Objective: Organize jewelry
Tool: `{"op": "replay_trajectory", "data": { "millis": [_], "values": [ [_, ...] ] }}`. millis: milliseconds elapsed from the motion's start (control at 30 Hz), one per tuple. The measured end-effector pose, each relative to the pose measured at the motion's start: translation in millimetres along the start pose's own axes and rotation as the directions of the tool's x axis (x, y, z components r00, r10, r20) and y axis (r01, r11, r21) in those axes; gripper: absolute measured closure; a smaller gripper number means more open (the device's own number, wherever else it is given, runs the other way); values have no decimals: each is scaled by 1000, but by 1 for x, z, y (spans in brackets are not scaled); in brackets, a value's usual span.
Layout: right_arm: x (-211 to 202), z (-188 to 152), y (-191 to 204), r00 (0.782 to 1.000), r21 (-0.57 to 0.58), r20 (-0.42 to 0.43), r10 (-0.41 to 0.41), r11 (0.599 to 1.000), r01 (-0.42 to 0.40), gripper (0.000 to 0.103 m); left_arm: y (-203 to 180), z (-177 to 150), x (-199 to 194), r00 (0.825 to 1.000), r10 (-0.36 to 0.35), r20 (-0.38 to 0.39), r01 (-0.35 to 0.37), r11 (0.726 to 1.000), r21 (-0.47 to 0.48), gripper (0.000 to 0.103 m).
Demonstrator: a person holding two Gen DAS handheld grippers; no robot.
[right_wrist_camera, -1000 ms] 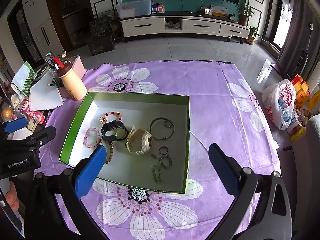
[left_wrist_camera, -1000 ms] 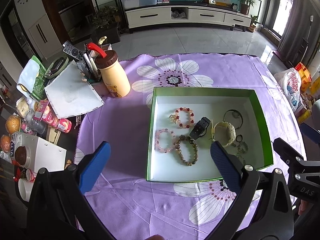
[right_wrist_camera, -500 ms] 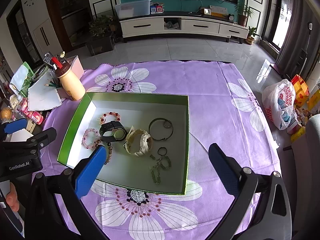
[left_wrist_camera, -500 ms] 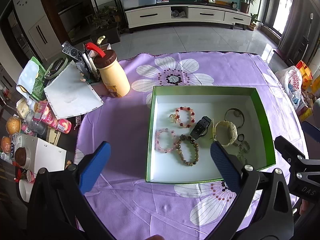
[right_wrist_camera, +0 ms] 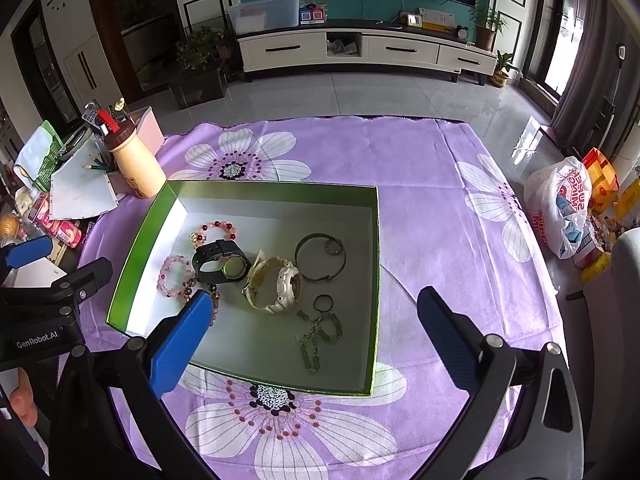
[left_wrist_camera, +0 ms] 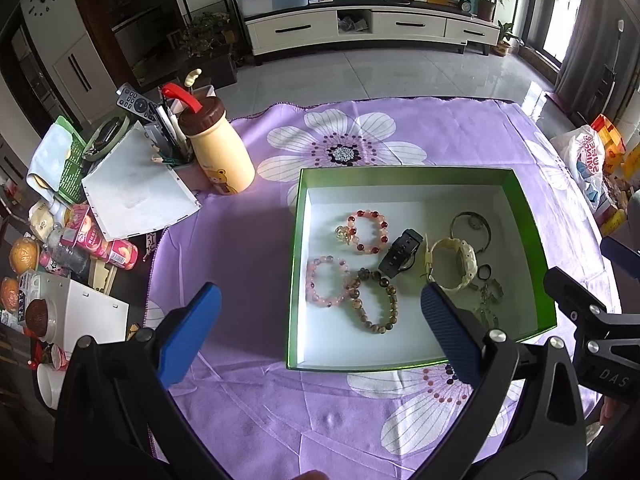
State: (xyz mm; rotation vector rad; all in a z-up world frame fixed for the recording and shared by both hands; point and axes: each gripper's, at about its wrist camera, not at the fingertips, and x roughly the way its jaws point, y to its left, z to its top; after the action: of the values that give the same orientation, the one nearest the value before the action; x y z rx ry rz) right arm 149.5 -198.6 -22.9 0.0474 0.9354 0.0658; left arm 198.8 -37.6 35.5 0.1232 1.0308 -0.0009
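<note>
Seven pieces: every bit of jewelry in view lay inside the one box, none out on the cloth.
Tablecloth (right_wrist_camera: 420, 184): purple with white flowers, it carried the box and, so far as both views showed, no loose jewelry.
Green box (right_wrist_camera: 138, 240): lidless, white inside, green walls, it sat on the cloth with its whole load gathered toward the middle and near side.
Left gripper (left_wrist_camera: 320, 312): it hovered above the cloth at the box's near left corner, fingers spread wide, nothing between them.
Right gripper (right_wrist_camera: 316, 312): it hung over the box's near right part, likewise gaping and carrying nothing.
White watch (right_wrist_camera: 276, 284): mid-box, lying on its side just beside the black one.
Black watch (right_wrist_camera: 218, 262): strap looped, face up, touching or overlapping the beads on its left.
Thin bangle (right_wrist_camera: 320, 256): dark ring to the right of the watches, apart from the box wall.
Brown bead bracelet (left_wrist_camera: 374, 300): near side, touching the pink one.
Pink bead bracelet (left_wrist_camera: 326, 282): leftmost, near the left wall.
Red bead bracelet (left_wrist_camera: 368, 232): farthest back, with a small gold charm.
Chain tangle (right_wrist_camera: 318, 332): small links and a ring, bunched near the front.
Progress call: everything was boxed yet unsorted, a scene fitting either pieces just gathered in or a pile waiting to be sorted out; the pictures alone could not settle which.
</note>
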Motion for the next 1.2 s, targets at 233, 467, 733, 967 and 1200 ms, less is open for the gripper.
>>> {"op": "replay_trajectory", "data": {
  "millis": [233,467,733,967,1200],
  "values": [
    [3,0,-1,1000,3,-3,0,1000,0,1,-4,1,2,1000,-5,3,5,1000,5,2],
    [6,-1,-2,1000,5,-7,1,1000,-1,1,-6,2,3,1000,-10,2,10,1000,2,2],
    [4,1,-1,1000,6,-1,1,1000,-1,1,-6,3,4,1000,4,2,-4,1000,7,2],
    [2,2,0,1000,2,4,1,1000,-1,1,-2,4,3,1000,14,-2,-14,1000,0,2],
    [2,2,1,1000,2,1,1,1000,-1,1,-2,3,3,1000,14,-3,-14,1000,-2,2]
  ]
}}
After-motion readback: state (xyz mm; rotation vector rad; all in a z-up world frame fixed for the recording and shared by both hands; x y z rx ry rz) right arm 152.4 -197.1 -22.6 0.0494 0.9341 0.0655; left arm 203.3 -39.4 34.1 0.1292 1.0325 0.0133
